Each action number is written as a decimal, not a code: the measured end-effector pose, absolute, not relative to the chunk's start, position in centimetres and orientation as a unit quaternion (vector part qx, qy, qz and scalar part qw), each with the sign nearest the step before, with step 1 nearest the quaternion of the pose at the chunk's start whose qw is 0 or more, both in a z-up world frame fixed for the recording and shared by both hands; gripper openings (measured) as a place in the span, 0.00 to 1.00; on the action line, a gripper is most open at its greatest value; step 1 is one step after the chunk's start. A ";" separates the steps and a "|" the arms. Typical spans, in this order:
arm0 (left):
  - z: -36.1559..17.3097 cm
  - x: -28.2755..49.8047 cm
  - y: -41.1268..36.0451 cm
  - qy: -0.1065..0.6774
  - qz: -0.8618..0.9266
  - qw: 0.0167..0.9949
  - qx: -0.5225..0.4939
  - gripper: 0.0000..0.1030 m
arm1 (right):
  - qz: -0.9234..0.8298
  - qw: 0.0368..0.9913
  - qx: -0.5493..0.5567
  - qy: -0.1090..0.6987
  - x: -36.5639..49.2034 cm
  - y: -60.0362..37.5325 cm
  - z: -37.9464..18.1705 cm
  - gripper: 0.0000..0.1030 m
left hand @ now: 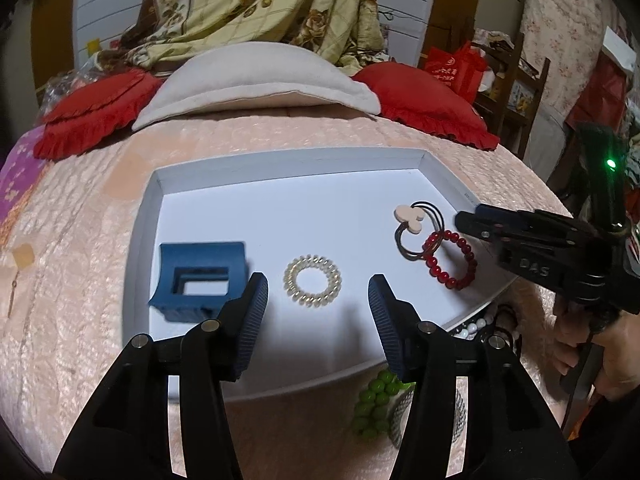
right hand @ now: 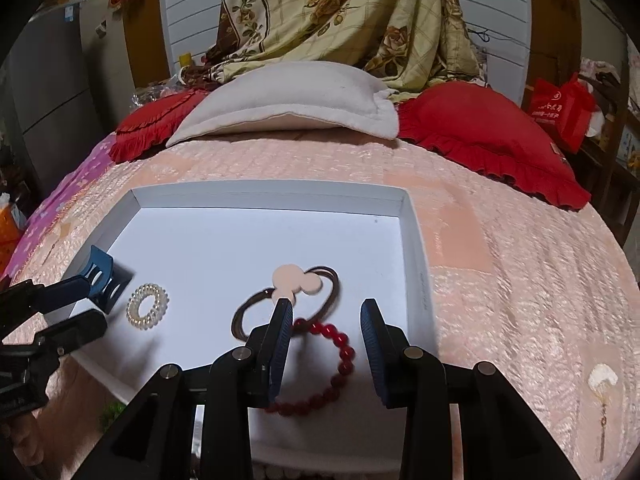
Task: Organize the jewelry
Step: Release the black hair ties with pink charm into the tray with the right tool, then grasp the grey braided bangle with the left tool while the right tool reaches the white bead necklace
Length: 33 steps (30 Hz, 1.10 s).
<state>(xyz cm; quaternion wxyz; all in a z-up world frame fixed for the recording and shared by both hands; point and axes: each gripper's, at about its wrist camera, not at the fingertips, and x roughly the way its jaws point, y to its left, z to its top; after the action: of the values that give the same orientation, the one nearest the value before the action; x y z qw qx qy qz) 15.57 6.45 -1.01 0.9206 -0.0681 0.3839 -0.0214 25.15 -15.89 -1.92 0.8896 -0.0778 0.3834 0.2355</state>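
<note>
Both tongs are hanging open and empty over the white tray (left hand: pixel 440 168) on the bed: left tongs (left hand: pixel 318 300) above the spiral hair tie (left hand: pixel 313 282), right tongs (right hand: pixel 326 320) above the red bead bracelet (right hand: pixel 344 354). Best now, I judge, is lifting clear without snagging. The tray is also holding the blue claw clip (left hand: pixel 198 280) and the brown hair band (right hand: pixel 286 300), while green beads (left hand: pixel 376 400) are lying outside it.

Tray (left hand: pixel 156 216) on bed (left hand: pixel 80 280), pillows (left hand: pixel 256 80) behind. In tray, left to right: hair claw (left hand: pixel 200 280), coil tie (left hand: pixel 313 282), bead bracelet (left hand: pixel 452 258) overlapping hair tie (left hand: pixel 416 224). More beads (left hand: pixel 374 400) on bed before tray.
</note>
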 end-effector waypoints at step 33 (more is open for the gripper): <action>-4.9 9.4 1.0 0.473 -0.090 0.875 0.044 0.50 | 0.234 0.855 -0.081 0.455 13.3 -23.0 -4.6 0.43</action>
<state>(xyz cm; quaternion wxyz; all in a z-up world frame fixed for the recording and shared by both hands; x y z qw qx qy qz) 9.39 0.96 -4.87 0.8753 0.0442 0.4731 -0.0899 13.25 -23.03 -4.63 0.8553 -0.0811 0.4552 0.2340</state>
